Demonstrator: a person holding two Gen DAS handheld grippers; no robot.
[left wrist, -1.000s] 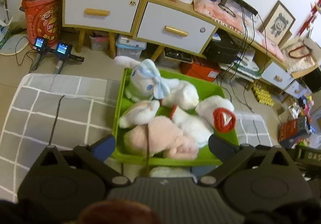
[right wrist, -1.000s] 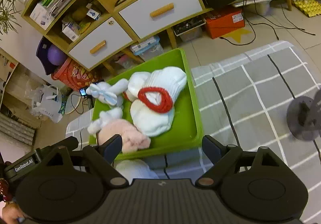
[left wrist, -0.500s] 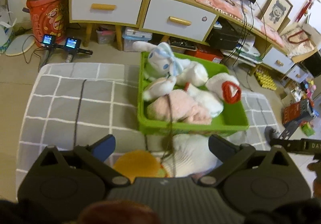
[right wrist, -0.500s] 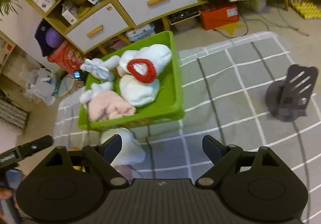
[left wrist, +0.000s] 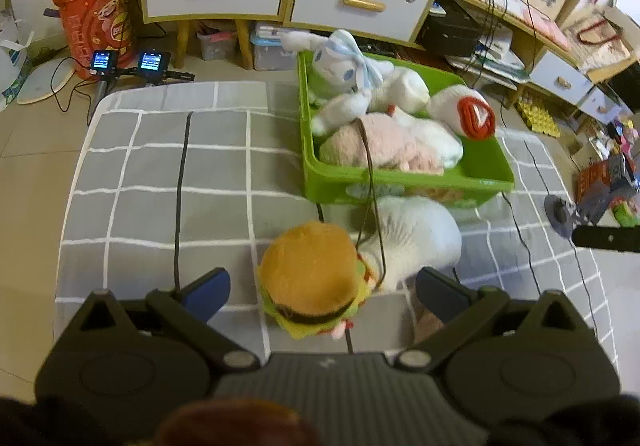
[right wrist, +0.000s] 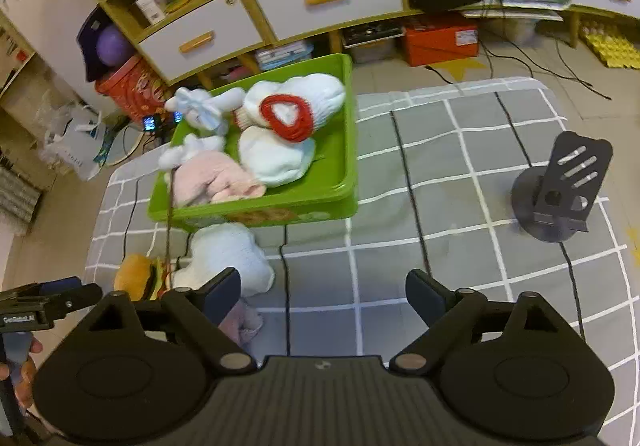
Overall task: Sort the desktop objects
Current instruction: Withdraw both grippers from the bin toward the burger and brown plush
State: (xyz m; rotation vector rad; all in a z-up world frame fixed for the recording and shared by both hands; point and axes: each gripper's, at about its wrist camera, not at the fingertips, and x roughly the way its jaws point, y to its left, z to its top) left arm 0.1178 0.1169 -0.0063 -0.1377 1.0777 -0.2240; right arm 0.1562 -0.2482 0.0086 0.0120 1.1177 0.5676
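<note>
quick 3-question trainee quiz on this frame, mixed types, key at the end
1. True or false: the hamburger plush lies inside the green bin.
2. Which gripper has the hamburger plush between its fingers: A) left gripper B) right gripper?
3. What dark object stands on the checked cloth right of the bin?

Key: 1 false, it lies on the cloth. 2 A, untouched. 3 the black stand.

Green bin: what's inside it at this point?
The green bin holds a white bunny with a blue bow, a pink plush and white plush pieces, one with a red ring. Anything beneath them is covered.
</note>
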